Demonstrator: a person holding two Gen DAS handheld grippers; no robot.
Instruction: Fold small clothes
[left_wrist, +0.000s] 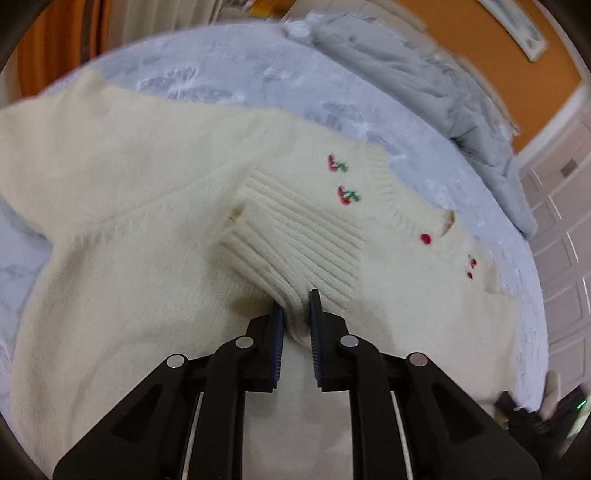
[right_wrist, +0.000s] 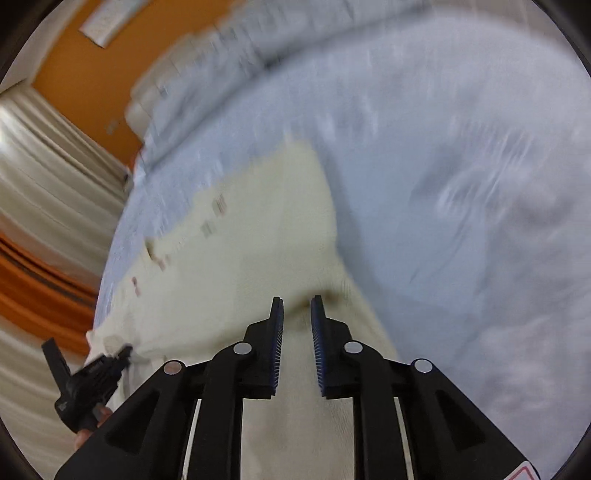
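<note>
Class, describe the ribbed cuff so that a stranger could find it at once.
Start at the pale blue bed, then the cream sweater spread across it. The ribbed cuff lies at the sweater's middle, pinched by the left tongs; thick ridges and the cherries beside it distinguish it from the smooth knit.

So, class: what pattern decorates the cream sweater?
Small red cherries with green leaves on the sweater, clearest in the left wrist view.

– Where can you pass?
– Beyond the cream knitted sweater with cherry embroidery (left_wrist: 147, 229) you have bare pale blue bedspread (left_wrist: 236, 70), and in your right wrist view more of it lies open to the right (right_wrist: 461, 206)

– What blocks you?
– The rumpled grey quilt (left_wrist: 424, 85) heaped along the far edge, and the ribbed cream cuff (left_wrist: 291, 243) bunched just ahead of your left gripper (left_wrist: 297, 308)
</note>
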